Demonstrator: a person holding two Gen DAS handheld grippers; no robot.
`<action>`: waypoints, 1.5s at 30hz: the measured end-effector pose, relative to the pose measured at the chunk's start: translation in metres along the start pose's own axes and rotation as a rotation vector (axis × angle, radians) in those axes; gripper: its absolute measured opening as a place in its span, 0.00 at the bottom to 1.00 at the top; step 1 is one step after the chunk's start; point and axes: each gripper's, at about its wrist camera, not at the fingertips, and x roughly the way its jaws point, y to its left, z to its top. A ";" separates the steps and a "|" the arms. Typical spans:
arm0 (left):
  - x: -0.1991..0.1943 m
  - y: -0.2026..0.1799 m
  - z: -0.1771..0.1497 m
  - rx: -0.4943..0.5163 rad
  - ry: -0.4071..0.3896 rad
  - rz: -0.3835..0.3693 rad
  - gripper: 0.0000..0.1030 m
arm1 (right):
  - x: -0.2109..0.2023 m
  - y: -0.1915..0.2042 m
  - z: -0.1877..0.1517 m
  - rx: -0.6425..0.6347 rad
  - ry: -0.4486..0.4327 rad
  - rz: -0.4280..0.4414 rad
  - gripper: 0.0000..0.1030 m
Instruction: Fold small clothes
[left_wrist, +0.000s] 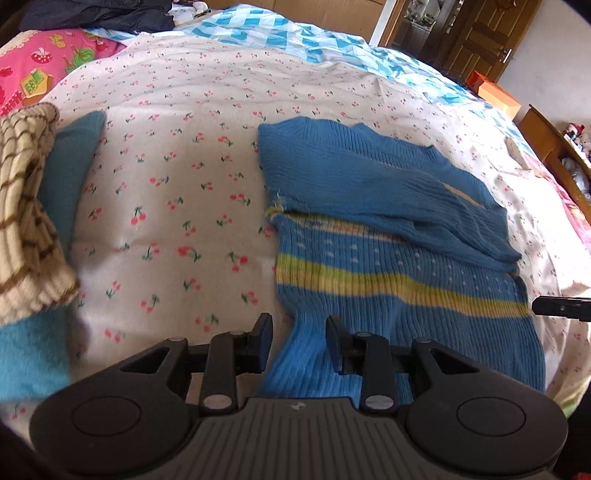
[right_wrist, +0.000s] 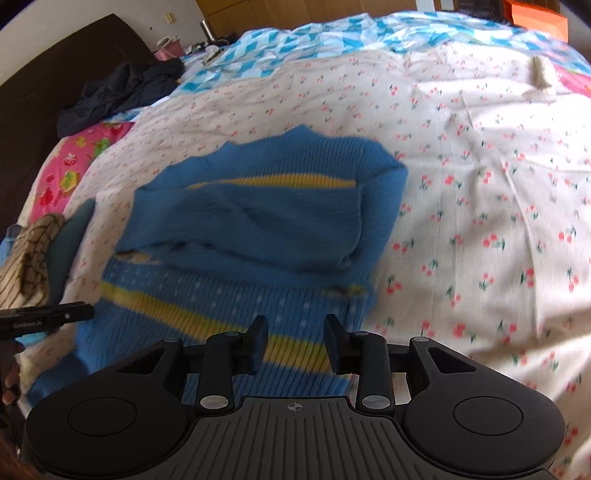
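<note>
Blue knit sweater lying centre frame on cherry-print bed, sleeves folded in; left claw and right claw both parted, gripping nothing.

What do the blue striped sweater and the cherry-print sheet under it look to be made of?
Blue striped sweater: ribbed knit, probably wool or acrylic yarn, matte and slightly fuzzy; vertical ribs show. Cherry-print sheet: thin woven cloth, likely cotton, matte, with fine creases.

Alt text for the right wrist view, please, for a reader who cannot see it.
A blue knit sweater with yellow stripes lies on a cherry-print bedspread, its sleeves folded across the chest. The right gripper hovers over its lower part, jaws apart with nothing between them. The left gripper's tip enters at the left edge.
</note>
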 end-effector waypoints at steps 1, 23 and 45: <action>-0.005 0.000 -0.006 -0.002 0.021 -0.006 0.37 | -0.004 0.001 -0.008 -0.001 0.027 0.008 0.32; -0.043 -0.009 -0.039 0.023 0.122 0.065 0.37 | -0.016 -0.004 -0.102 0.112 0.337 0.093 0.39; -0.017 -0.012 -0.024 0.040 0.310 0.074 0.39 | -0.006 -0.010 -0.107 0.181 0.348 0.172 0.41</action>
